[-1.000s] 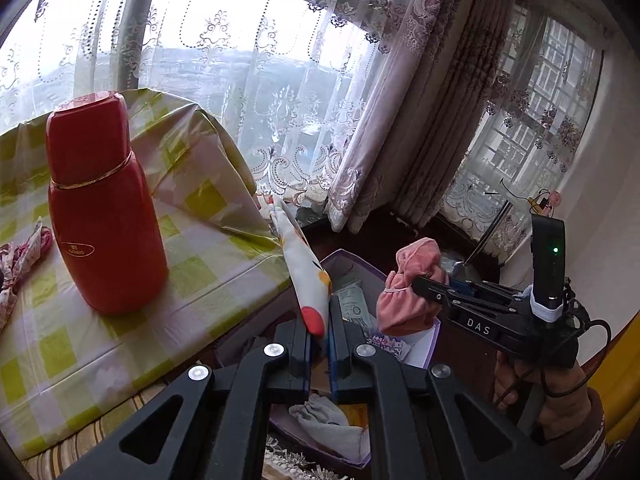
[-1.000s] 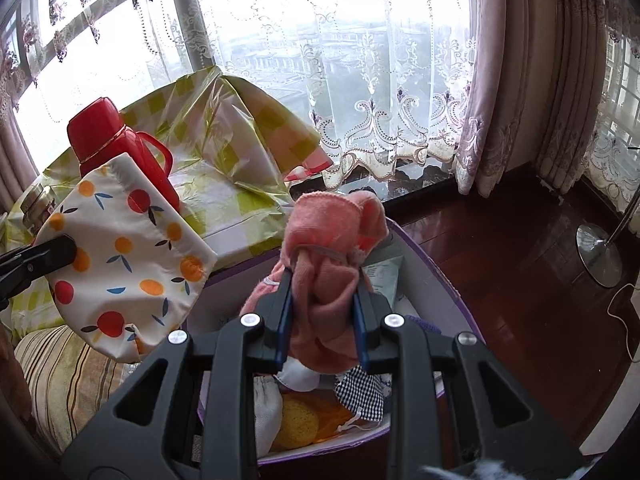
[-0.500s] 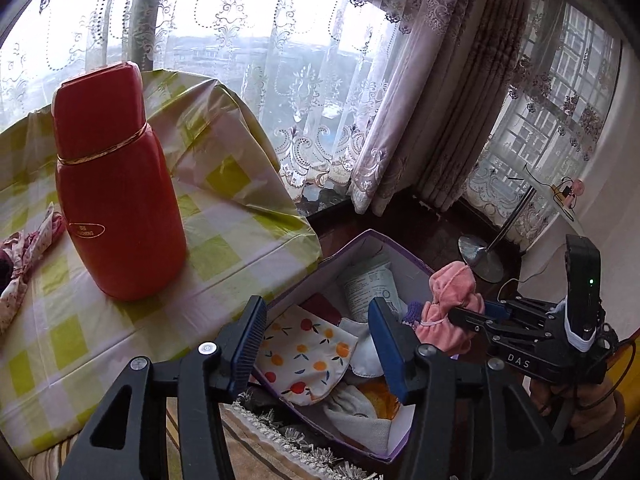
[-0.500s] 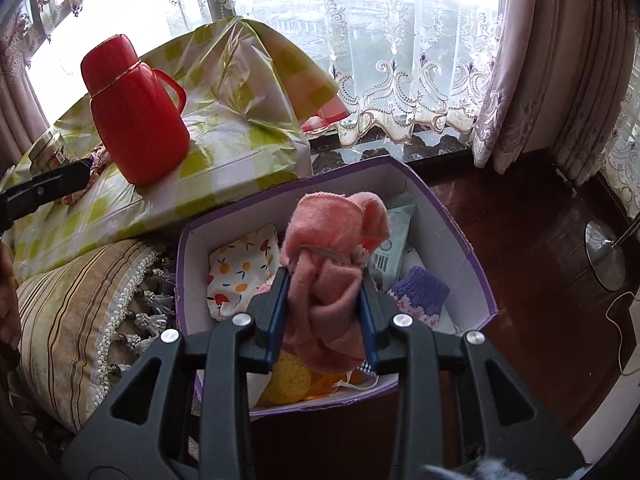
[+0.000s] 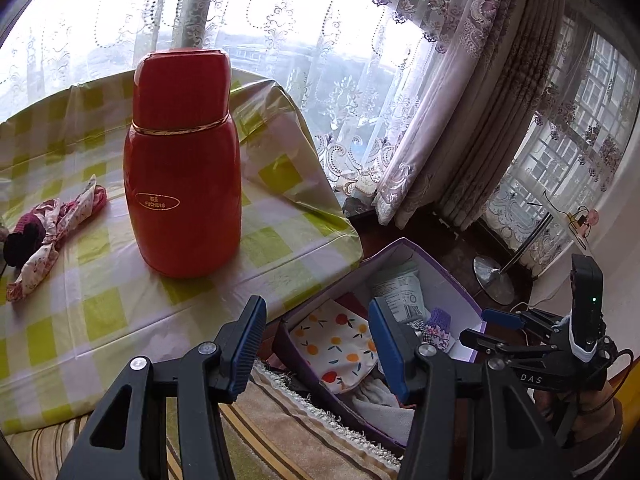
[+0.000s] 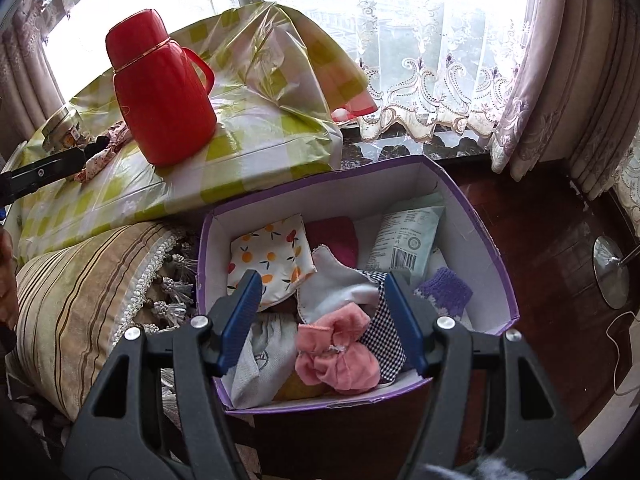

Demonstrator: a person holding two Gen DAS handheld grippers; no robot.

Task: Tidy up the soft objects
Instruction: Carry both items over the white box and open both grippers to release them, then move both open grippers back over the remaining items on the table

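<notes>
Right gripper (image 6: 322,316) hangs over the purple-rimmed cardboard box with white inner walls (image 6: 478,216). Its 2 blue-padded fingers (image 6: 240,320) are spreading wider, nothing pinched between them. The pink fleece cloth (image 6: 338,354) lies loose in the near part of the box, below the gap between the fingers and touching neither pad.

Other box contents, right wrist view: white fabric pouch printed with oranges and cherries (image 6: 268,262) at the left wall; magenta cloth (image 6: 334,238) behind it; white scalloped cloth (image 6: 340,290) in the middle; pale green plastic packet with a barcode (image 6: 406,242) leaning toward the far right corner; purple knitted piece (image 6: 444,292) at the right wall; black-and-white checked fabric (image 6: 380,338) and grey cloth (image 6: 266,354) near the front.

Left gripper (image 5: 316,344) is held above the edge of the worktop covered in green-and-white checked plastic (image 5: 100,308), fingers (image 5: 248,344) spread, empty. The printed pouch shows through the gap, down in the box.

On the worktop: red thermos flask with a gold band (image 5: 182,168), upright; floral fabric strip knotted around a dark bundle (image 5: 48,232), lying left of the flask, well apart from it. A striped tasselled cushion (image 6: 80,296) sits beside the box's left wall.
</notes>
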